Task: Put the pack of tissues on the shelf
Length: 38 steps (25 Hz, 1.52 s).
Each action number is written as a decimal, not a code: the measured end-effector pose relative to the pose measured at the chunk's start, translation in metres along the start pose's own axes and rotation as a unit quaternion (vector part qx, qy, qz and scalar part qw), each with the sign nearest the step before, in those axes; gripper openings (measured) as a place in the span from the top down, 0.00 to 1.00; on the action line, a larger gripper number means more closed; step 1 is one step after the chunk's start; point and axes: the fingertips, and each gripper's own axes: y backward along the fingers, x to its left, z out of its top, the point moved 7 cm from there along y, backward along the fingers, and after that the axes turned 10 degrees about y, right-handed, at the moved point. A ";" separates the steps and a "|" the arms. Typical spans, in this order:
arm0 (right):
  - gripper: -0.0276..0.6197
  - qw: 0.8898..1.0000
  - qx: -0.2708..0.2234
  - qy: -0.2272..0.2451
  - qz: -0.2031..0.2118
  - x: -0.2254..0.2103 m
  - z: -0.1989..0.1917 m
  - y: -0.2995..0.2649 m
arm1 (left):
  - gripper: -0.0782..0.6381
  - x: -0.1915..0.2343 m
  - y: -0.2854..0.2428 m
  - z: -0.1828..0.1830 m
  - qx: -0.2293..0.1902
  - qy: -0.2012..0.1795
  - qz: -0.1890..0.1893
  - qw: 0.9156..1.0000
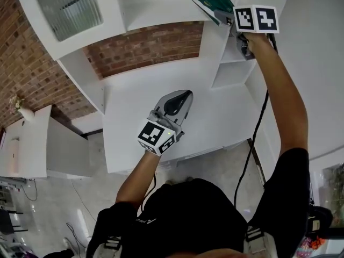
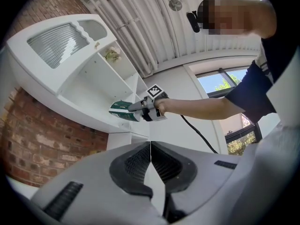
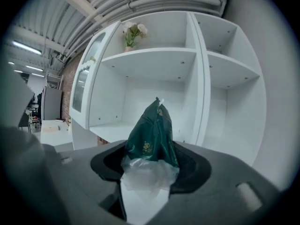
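Note:
The pack of tissues (image 3: 152, 130) is dark green with a clear plastic end, and my right gripper (image 3: 151, 165) is shut on it. In the head view the pack (image 1: 210, 0) is held high at the top right by the right gripper (image 1: 228, 16), at the front of a white shelf board (image 1: 161, 12). The left gripper view shows the pack (image 2: 123, 110) beside the open shelf (image 2: 89, 93). The right gripper view looks into several bare white compartments (image 3: 150, 55). My left gripper (image 1: 177, 102) hangs over the white table (image 1: 134, 138), shut with nothing in it (image 2: 150, 149).
A vase of flowers (image 3: 132, 34) stands on the top shelf. A cabinet door with ribbed glass (image 1: 67, 9) is at the unit's left. A brick wall (image 1: 150, 44) shows behind the table. A black cable (image 1: 252, 144) trails from the right gripper.

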 end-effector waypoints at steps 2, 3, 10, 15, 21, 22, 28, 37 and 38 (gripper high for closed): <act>0.57 1.000 0.009 0.004 0.002 -0.005 0.010 -0.017 | 0.89 0.008 0.002 0.002 -0.001 -0.001 0.008 1.000; 0.57 1.000 0.013 0.005 0.003 -0.008 0.014 -0.025 | 0.89 0.012 0.002 0.003 -0.001 -0.001 0.012 1.000; 0.57 0.999 0.046 0.000 0.006 -0.026 0.018 -0.073 | 0.89 0.031 0.001 0.001 -0.010 -0.001 0.036 0.999; 0.57 0.998 0.063 0.001 -0.002 -0.028 0.009 -0.094 | 0.89 0.042 0.006 -0.001 -0.011 -0.003 0.047 0.999; 0.55 0.998 0.062 0.017 -0.016 -0.028 0.003 -0.107 | 0.89 0.047 0.006 -0.001 -0.008 -0.003 0.050 0.999; 0.53 0.998 0.057 0.017 -0.017 -0.028 0.003 -0.108 | 0.89 0.048 0.006 -0.001 -0.007 -0.003 0.049 0.999; 0.42 1.000 0.001 0.010 -0.014 -0.028 0.005 -0.089 | 0.89 0.046 0.004 -0.001 -0.009 0.001 0.046 0.999; 0.42 0.987 -0.153 0.048 -0.003 -0.008 -0.004 -0.017 | 0.89 0.042 -0.016 0.010 -0.028 -0.006 0.033 0.999; 0.42 0.984 -0.168 0.052 -0.001 -0.002 -0.010 -0.008 | 0.89 0.040 -0.018 0.012 -0.030 -0.007 0.031 0.999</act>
